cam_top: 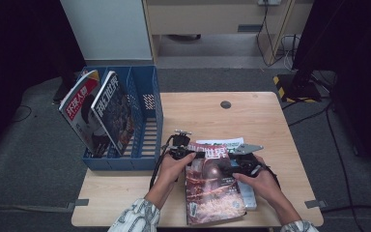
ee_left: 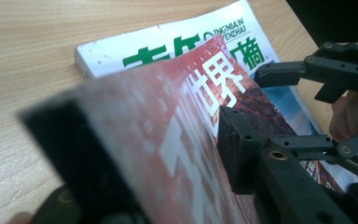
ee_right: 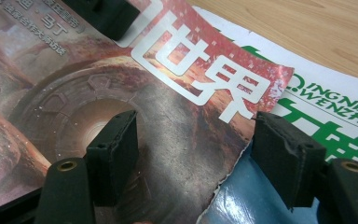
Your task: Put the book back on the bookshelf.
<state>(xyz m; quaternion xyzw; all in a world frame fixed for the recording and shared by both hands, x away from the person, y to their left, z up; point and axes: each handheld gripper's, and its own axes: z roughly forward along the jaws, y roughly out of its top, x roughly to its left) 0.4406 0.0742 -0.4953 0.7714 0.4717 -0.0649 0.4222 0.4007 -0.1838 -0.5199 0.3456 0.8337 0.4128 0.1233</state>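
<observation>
Wooden table (cam_top: 265,121), grey carpet (cam_top: 34,159), apparently.

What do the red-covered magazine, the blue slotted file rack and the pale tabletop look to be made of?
Red-covered magazine: glossy coated paper; its cover shines, bends upward and has a ragged torn edge in the right gripper view. Blue slotted file rack: probably moulded plastic, with an even matt colour and thin slotted walls. Pale tabletop: wood or wood-look laminate with light grain lines; which one is unclear.

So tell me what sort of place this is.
Probably an office or lab corner set up for recording: a small wooden table on grey carpet, a blue file rack holding magazines, cables trailing over the floor, and hazard tape on a stand's base.
</observation>
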